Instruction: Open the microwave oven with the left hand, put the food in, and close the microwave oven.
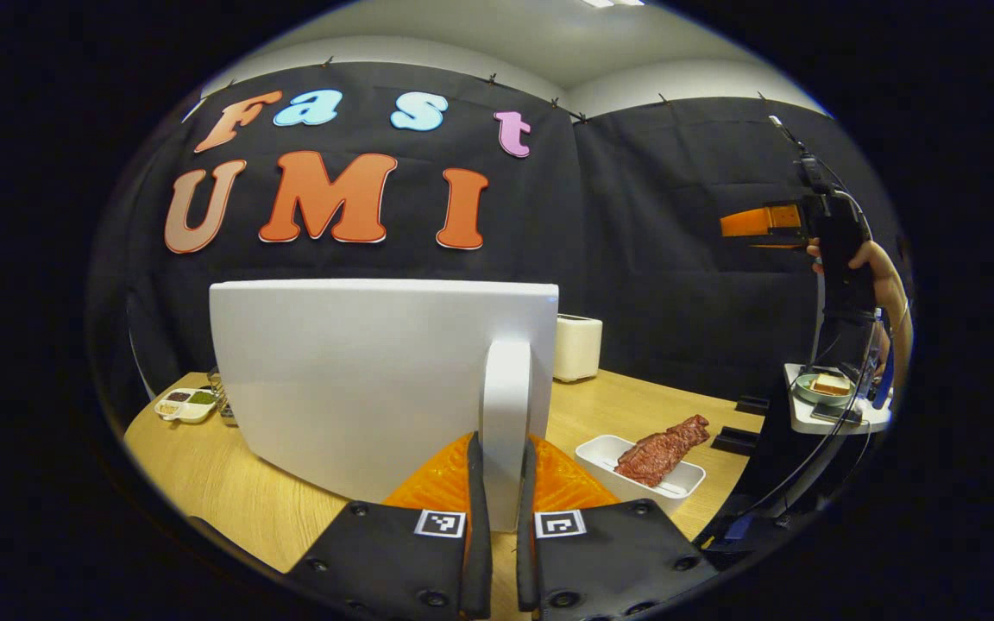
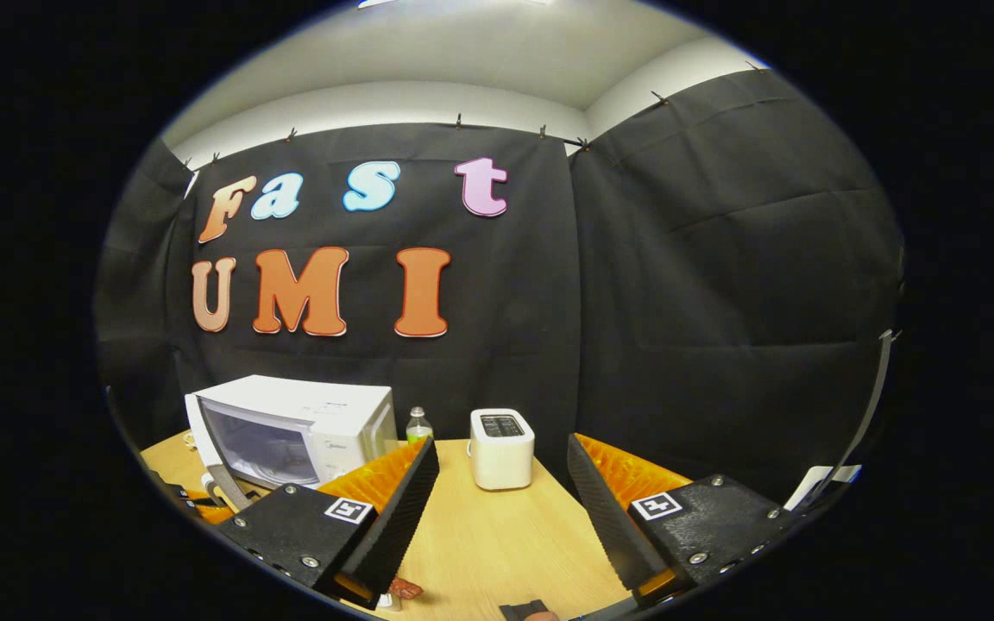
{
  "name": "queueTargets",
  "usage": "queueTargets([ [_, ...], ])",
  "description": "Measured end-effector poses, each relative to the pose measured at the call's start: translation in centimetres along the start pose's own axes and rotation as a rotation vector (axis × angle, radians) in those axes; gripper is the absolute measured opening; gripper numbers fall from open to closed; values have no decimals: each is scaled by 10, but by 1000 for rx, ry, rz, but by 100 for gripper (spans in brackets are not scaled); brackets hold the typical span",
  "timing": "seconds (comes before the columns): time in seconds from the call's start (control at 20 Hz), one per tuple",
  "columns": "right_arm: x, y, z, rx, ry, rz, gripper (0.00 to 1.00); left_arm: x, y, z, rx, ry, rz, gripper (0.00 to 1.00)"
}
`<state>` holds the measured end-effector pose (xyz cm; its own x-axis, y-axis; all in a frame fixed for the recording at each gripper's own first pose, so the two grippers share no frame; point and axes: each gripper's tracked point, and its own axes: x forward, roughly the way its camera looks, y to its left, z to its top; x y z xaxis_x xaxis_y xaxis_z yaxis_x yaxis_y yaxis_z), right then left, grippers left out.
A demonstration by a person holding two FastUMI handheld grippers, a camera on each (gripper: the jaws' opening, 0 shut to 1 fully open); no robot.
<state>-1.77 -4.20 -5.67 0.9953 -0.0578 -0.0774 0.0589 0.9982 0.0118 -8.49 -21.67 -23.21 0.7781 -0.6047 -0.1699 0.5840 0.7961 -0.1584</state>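
The left tongs (image 1: pixel 497 483) are squeezed on the tall white handle (image 1: pixel 506 405) of the microwave door, one finger on each side. The big white flat door (image 1: pixel 359 371) stands right in front of them. In the right gripper view the white box-shaped microwave oven (image 2: pixel 298 431) sits far ahead and to the left of the right tongs (image 2: pixel 501 509), and its door looks swung partly out. So I think the opening step is under way but not finished.

The right tongs are spread wide and hold nothing. The food, a red-brown piece of meat (image 1: pixel 663 448), lies in a white tray (image 1: pixel 600 454) just to the right of the left tongs. It must go inside next, then the door gets shut.

I count one microwave, one white toaster (image 2: pixel 501 448), one green-capped bottle (image 2: pixel 418 424), one meat piece and two tongs.
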Motion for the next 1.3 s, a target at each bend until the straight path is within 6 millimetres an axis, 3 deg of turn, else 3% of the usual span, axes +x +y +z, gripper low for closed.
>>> queueTargets([
  [0.25, -4, 38, -1, 6, 0, 62, 93, -52, 24, -3, 21, 7, 59, 16],
  [0.3, -6, 46, -2, 8, 0, 78, 97, -59, 30, -3, 29, 6, 82, 15],
  [0.4, -8, 60, -4, 10, 3, 104, 93, -87, 48, -5, 40, 2, 144, 17],
  [0.45, -10, 68, -6, 9, 6, 117, 93, -100, 56, -5, 49, 1, 179, 25],
  [0.7, -18, 96, -17, 13, 22, 175, 93, -156, 96, -3, 36, -13, 313, 28],
  [0.75, -20, 99, -18, 17, 25, 181, 94, -171, 103, 5, 35, -27, 357, 39],
  [0.85, -22, 106, -22, 26, 31, 193, 93, -195, 117, 10, 49, -40, 408, 92],
  [0.9, -22, 108, -23, 30, 33, 197, 93, -201, 124, 14, 44, -44, 432, 100],
  [1.15, -27, 113, -28, 40, 35, 209, 93, -235, 152, 35, -44, -75, 514, 98],
  [1.3, -31, 108, -35, 44, 36, 198, 93, -255, 183, 53, -15, -84, 602, 100],
])
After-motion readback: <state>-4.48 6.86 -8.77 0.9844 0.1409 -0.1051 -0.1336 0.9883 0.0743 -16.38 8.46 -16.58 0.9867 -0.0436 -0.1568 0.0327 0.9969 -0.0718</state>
